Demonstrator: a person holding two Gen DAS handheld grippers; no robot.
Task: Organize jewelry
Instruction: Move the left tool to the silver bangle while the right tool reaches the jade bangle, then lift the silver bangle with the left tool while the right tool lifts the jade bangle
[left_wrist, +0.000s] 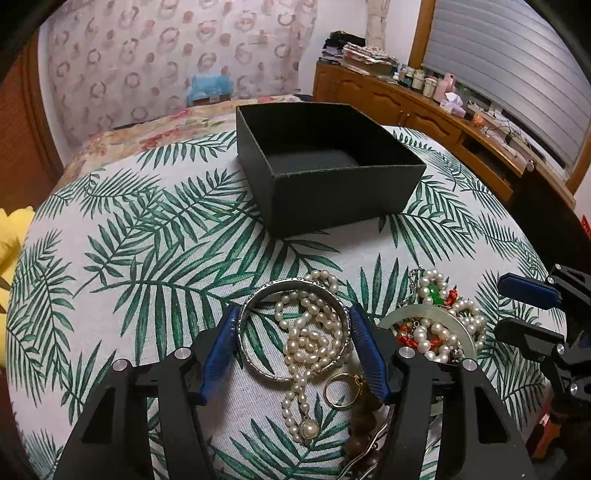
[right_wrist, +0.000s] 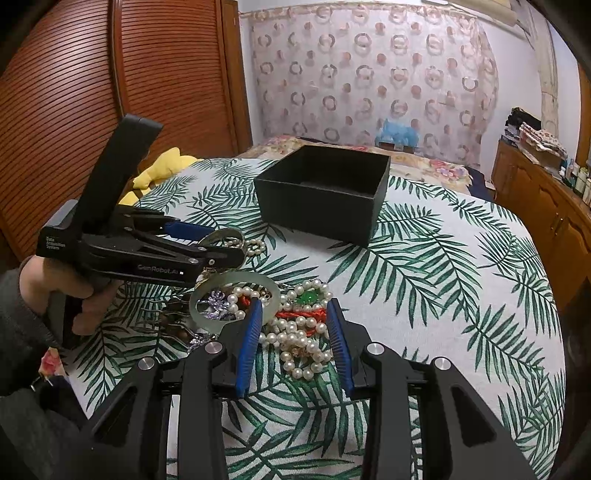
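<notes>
Jewelry lies heaped on the leaf-print cloth (left_wrist: 147, 258) before the open black box (left_wrist: 325, 162). Left gripper (left_wrist: 291, 317) straddles the silver bangle (left_wrist: 295, 328), pads seemingly touching its rim. Right gripper (right_wrist: 293, 314) stands parted around the pearls (right_wrist: 299, 343), gripping nothing.

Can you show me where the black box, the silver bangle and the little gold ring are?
black box (left_wrist: 332, 192): left wrist view, on its front wall.
silver bangle (left_wrist: 255, 363): left wrist view, on its near-left rim.
gold ring (left_wrist: 332, 402): left wrist view, on its lower band.
</notes>
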